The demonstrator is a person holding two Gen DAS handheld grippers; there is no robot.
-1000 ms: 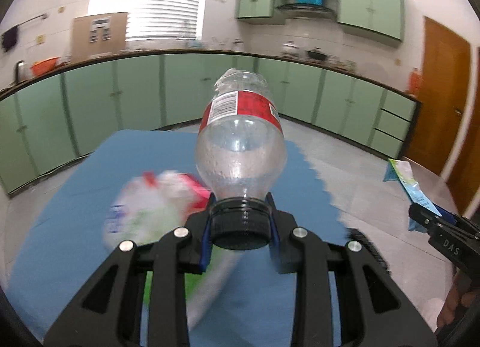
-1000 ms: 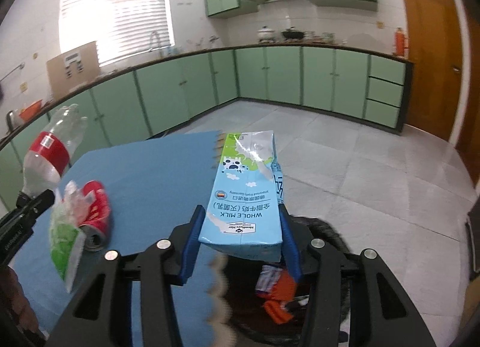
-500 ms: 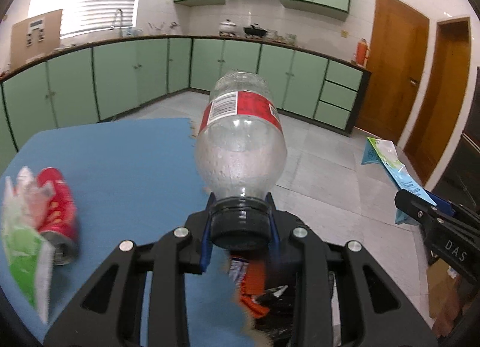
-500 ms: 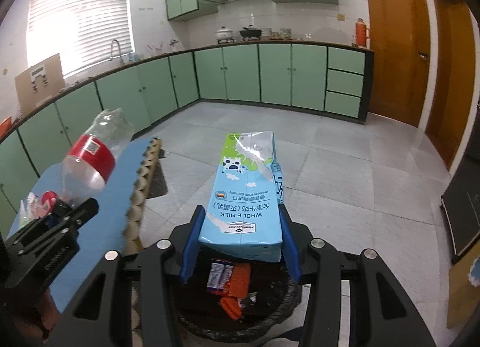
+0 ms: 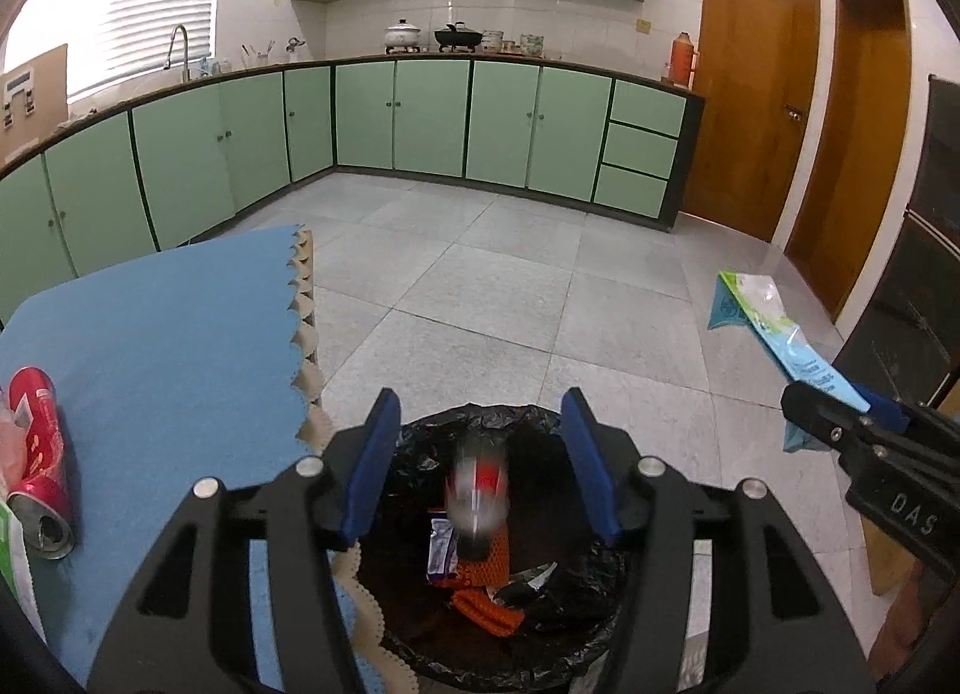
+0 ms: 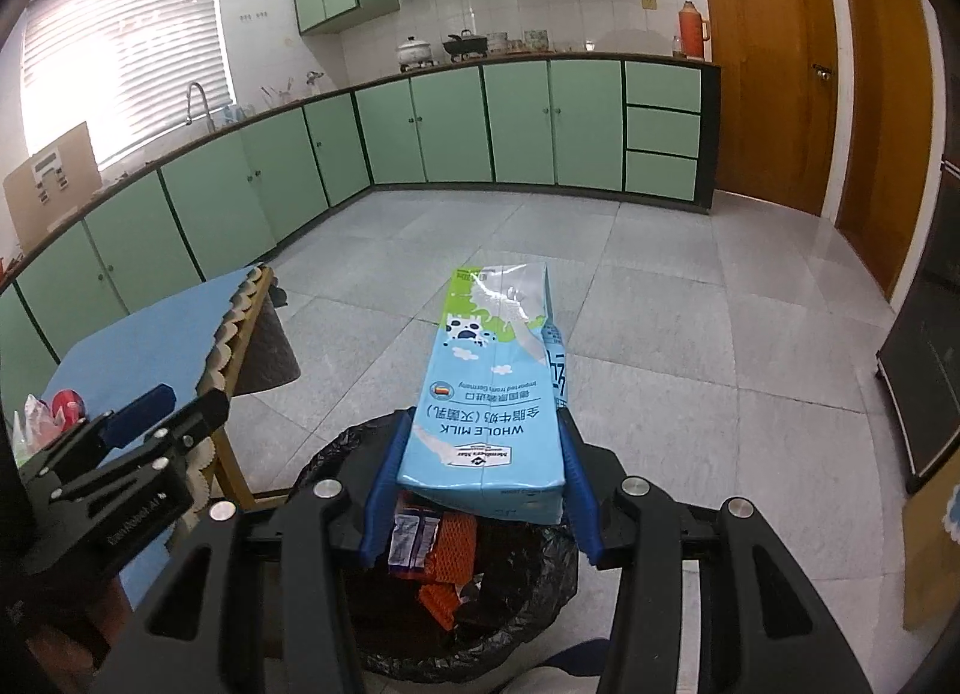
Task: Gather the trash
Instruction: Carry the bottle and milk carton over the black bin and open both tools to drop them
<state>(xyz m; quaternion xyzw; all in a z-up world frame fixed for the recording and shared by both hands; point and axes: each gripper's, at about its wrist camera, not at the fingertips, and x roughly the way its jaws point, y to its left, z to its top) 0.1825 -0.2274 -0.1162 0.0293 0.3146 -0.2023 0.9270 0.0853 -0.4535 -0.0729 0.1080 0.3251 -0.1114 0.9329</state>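
Note:
My left gripper [image 5: 480, 469] is open above the black-bagged trash bin [image 5: 420, 442]. The clear plastic bottle with a red label [image 5: 478, 487] is blurred, falling into the bin between the fingers. My right gripper [image 6: 480, 484] is shut on a blue and green whole-milk carton [image 6: 492, 394], held over the same bin [image 6: 336, 454]. The carton also shows at the right of the left wrist view [image 5: 774, 328]. The left gripper shows at the left of the right wrist view [image 6: 144, 424].
A blue-covered table [image 5: 168, 334] stands left of the bin with a crushed red can [image 5: 39, 454] and a green and white wrapper [image 5: 12, 550] on it. Orange netting and wrappers [image 5: 480, 580] lie in the bin. Green cabinets line the far wall.
Both grippers swung right from over the table to above the bin. My left gripper opened and let go of the bottle, which is dropping into the bin. The right still holds the carton.

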